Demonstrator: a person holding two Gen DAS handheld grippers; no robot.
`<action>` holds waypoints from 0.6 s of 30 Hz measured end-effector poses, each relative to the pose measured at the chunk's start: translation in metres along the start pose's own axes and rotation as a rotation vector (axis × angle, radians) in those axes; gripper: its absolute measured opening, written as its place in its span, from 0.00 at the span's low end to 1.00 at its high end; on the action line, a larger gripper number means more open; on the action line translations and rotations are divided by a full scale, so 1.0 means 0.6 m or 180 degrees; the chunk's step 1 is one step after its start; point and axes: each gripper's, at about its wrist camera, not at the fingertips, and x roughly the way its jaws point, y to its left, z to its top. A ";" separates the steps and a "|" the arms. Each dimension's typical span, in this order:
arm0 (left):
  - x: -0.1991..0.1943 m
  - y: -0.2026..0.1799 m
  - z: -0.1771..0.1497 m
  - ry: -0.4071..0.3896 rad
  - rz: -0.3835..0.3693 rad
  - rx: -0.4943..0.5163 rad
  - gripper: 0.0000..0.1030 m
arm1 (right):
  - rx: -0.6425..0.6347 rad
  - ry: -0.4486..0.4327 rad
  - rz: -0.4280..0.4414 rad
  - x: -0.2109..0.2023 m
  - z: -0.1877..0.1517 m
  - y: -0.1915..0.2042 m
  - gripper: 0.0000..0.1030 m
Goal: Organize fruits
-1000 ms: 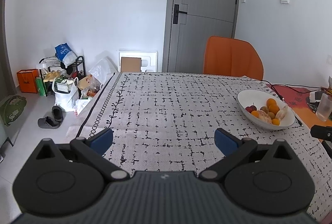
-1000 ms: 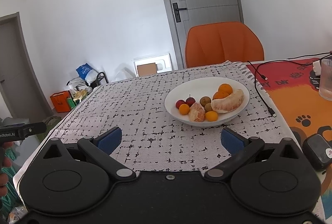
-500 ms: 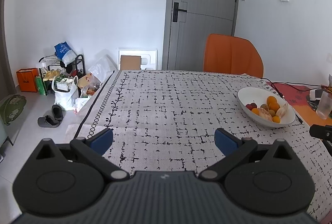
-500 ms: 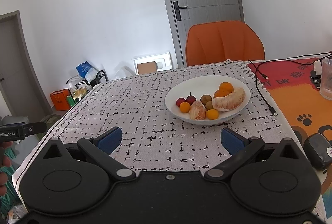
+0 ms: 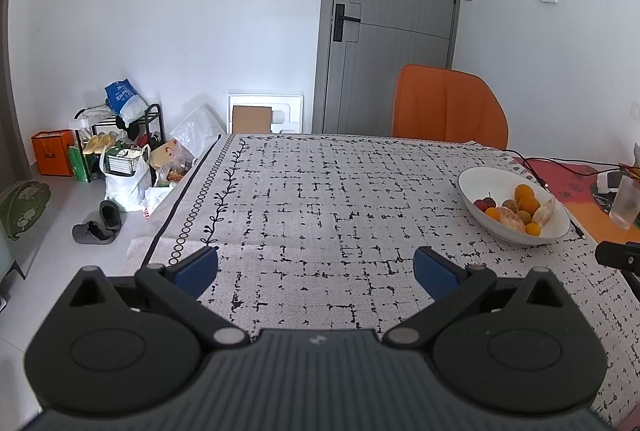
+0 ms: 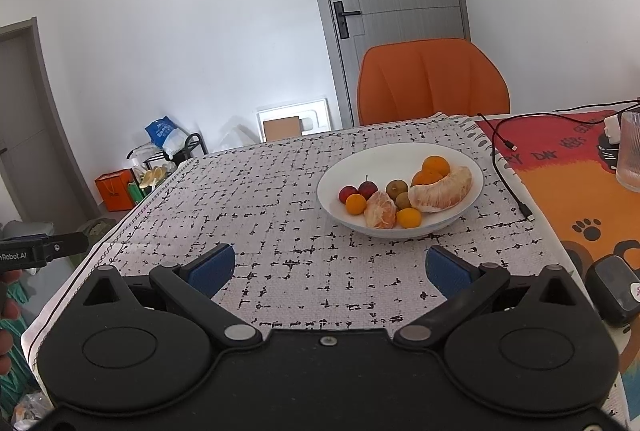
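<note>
A white bowl point(image 6: 384, 159) on the patterned tablecloth holds oranges point(image 6: 435, 165), small red fruits point(image 6: 367, 188), brownish fruits point(image 6: 397, 187) and peeled pomelo pieces point(image 6: 444, 191). My right gripper point(image 6: 328, 269) hovers over the cloth just in front of the bowl, open and empty. In the left wrist view the same bowl point(image 5: 480, 179) sits at the far right, and my left gripper point(image 5: 316, 269) is open over bare cloth well to its left, holding nothing.
An orange chair point(image 6: 432, 79) stands behind the table. A black cable point(image 6: 508, 175) and a ribbed glass point(image 6: 630, 151) lie on the red mat right of the bowl. A black device point(image 6: 616, 291) sits near the right edge. Bags and shoes point(image 5: 116, 167) clutter the floor left.
Both views have drifted slightly back from the table; the bowl sits a little farther off. Both grippers have stayed open and the fruits have not moved.
</note>
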 end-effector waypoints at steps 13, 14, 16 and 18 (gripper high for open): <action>0.002 -0.001 -0.001 0.0006 0.0000 -0.0001 1.00 | -0.0009 0.0015 -0.0001 0.002 -0.001 0.001 1.00; 0.002 -0.001 -0.001 0.0008 -0.0001 -0.0002 1.00 | -0.0010 0.0015 -0.0002 0.002 -0.001 0.001 1.00; 0.002 -0.001 -0.001 0.0011 -0.0002 -0.0003 1.00 | -0.0011 0.0021 -0.0005 0.002 -0.002 0.001 1.00; 0.004 -0.002 -0.001 0.0014 -0.0005 -0.0004 1.00 | -0.0014 0.0025 -0.0002 0.003 -0.002 0.002 1.00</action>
